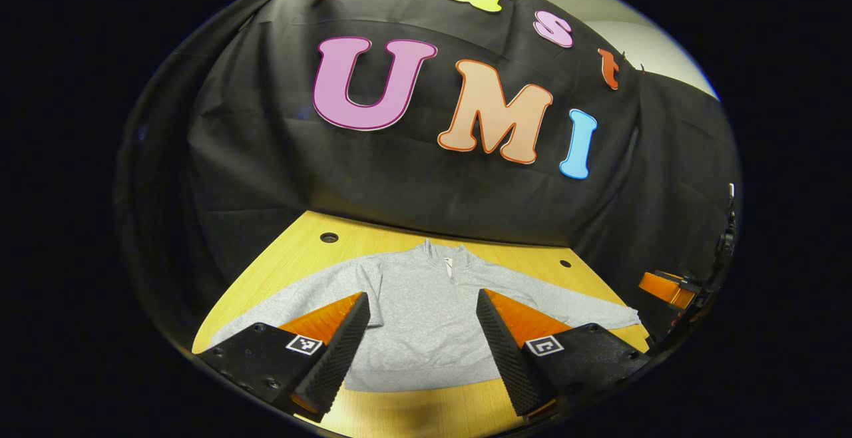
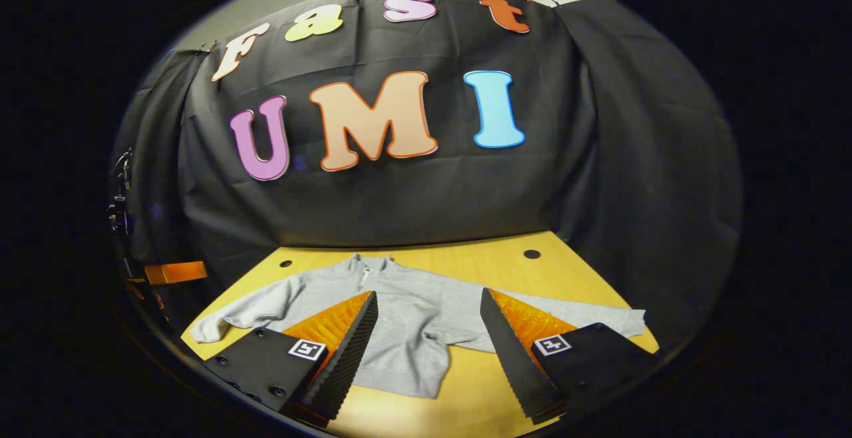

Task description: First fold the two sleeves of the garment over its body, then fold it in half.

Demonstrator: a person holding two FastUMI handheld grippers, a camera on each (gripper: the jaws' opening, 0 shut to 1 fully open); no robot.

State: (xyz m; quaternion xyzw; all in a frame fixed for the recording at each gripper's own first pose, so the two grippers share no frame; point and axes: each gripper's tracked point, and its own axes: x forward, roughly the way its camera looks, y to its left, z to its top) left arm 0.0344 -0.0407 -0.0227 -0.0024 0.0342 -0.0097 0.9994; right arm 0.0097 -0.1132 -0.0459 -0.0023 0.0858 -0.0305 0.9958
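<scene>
1. Grey knit pullover with a short zip collar (image 1: 426,311) lies flat on the yellow wooden table (image 1: 293,251), both sleeves spread outward.
2. Left gripper (image 1: 423,331): fingers spread, holding nothing, above the hem.
3. Right gripper (image 2: 429,331): likewise spread and empty.
4. Judgement: no fold made yet; next move calls for pinching a sleeve cuff (image 2: 203,331).

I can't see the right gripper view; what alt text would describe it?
A grey sweatshirt lies flat on a wooden table, both sleeves spread out, collar toward the black cloth wall. The right gripper hovers open above it, holding nothing.
</scene>
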